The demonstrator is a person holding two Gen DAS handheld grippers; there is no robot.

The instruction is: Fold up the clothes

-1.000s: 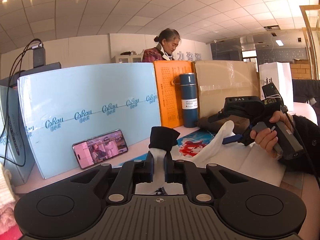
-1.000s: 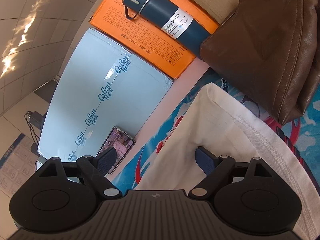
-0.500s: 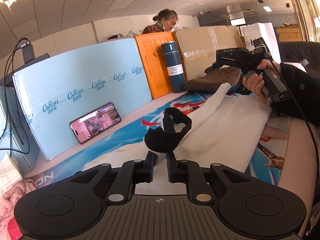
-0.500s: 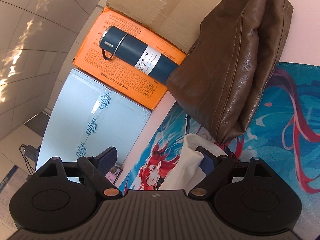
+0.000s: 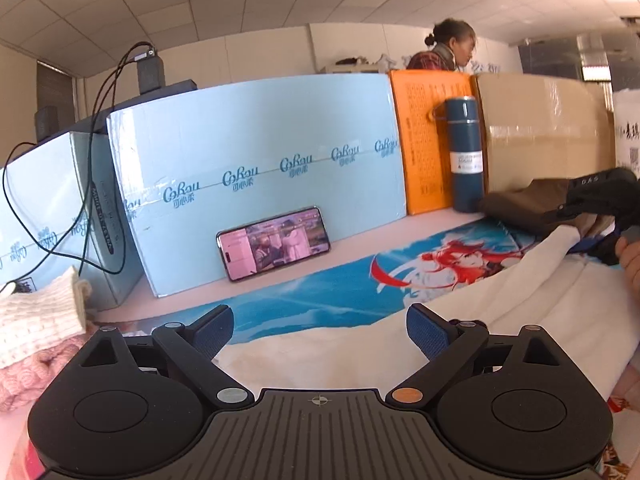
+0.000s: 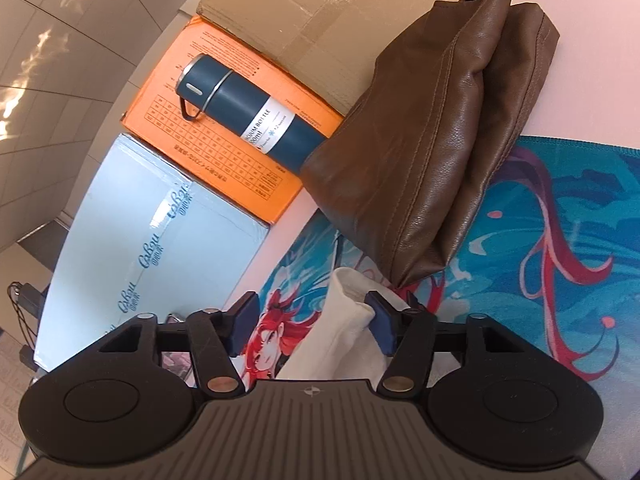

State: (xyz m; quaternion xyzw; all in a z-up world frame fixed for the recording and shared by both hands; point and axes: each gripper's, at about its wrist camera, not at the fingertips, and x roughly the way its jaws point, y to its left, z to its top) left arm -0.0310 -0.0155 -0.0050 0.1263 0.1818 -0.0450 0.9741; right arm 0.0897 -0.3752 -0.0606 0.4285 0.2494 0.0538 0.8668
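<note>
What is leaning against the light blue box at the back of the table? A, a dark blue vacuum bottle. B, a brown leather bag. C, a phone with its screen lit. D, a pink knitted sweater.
C: the phone stands on its long edge, screen lit, propped against the light blue box; the vacuum bottle stands further right, before the orange box.

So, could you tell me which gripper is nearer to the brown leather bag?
Right. The right gripper sits just in front of the brown leather bag, white cloth between its fingers. The left gripper is open, farther back across the mat.
</note>
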